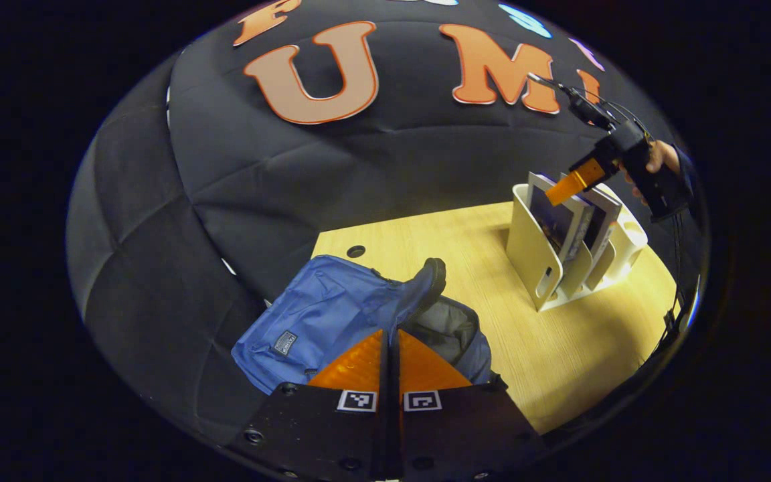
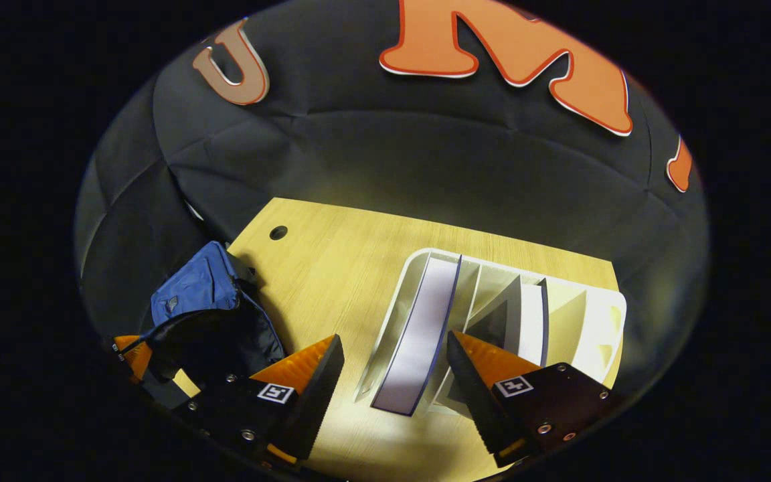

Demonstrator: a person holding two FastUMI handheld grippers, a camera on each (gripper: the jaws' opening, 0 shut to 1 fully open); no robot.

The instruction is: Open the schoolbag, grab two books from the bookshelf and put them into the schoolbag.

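Observation:
The blue schoolbag [image 1: 322,321] lies on the table's left part with its mouth gaping and a dark-edged flap [image 1: 425,281] held upright. My left gripper [image 1: 391,335] is shut, its tips at the base of that flap, apparently pinching it. In the right gripper view the bag [image 2: 198,288] sits at the left. A white bookshelf rack [image 2: 603,321] holds two upright books. My right gripper [image 2: 393,343] hangs open just above the rack, its fingers on either side of the nearer book [image 2: 419,335]; a second book [image 2: 533,321] stands one slot further. From the left gripper view, the right gripper [image 1: 569,184] hovers over the books [image 1: 556,221].
The light wooden table [image 1: 559,348] has a small round hole [image 1: 355,251] near its back left corner. Bare wood lies between bag and rack [image 1: 529,258]. A hand [image 1: 656,157] holds the right gripper. The black booth wall stands close behind the table.

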